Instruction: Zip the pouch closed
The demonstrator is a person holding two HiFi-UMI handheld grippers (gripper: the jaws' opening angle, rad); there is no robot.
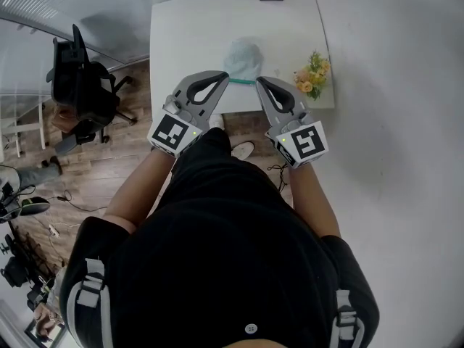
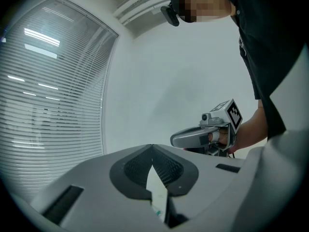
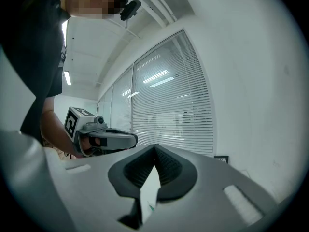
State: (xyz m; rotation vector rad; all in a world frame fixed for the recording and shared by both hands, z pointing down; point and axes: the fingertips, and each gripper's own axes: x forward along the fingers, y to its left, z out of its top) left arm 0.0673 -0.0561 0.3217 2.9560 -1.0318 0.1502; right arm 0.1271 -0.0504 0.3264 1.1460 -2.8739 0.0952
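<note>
Left gripper point(image 1: 223, 80) and right gripper point(image 1: 261, 83) pressed together, empty. Pouch point(image 1: 243, 58) at 12 o'clock: open both, pin one end, pull straight.

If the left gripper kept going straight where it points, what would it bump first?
Probably the white wall. The left gripper points level, jaws shut, and the pouch on the table seems to lie below its line, though height is hard to judge.

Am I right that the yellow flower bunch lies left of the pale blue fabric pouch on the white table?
Not quite: the head view shows the yellow flower bunch lying right of the pale blue fabric pouch on the white table, near its right edge.
</note>
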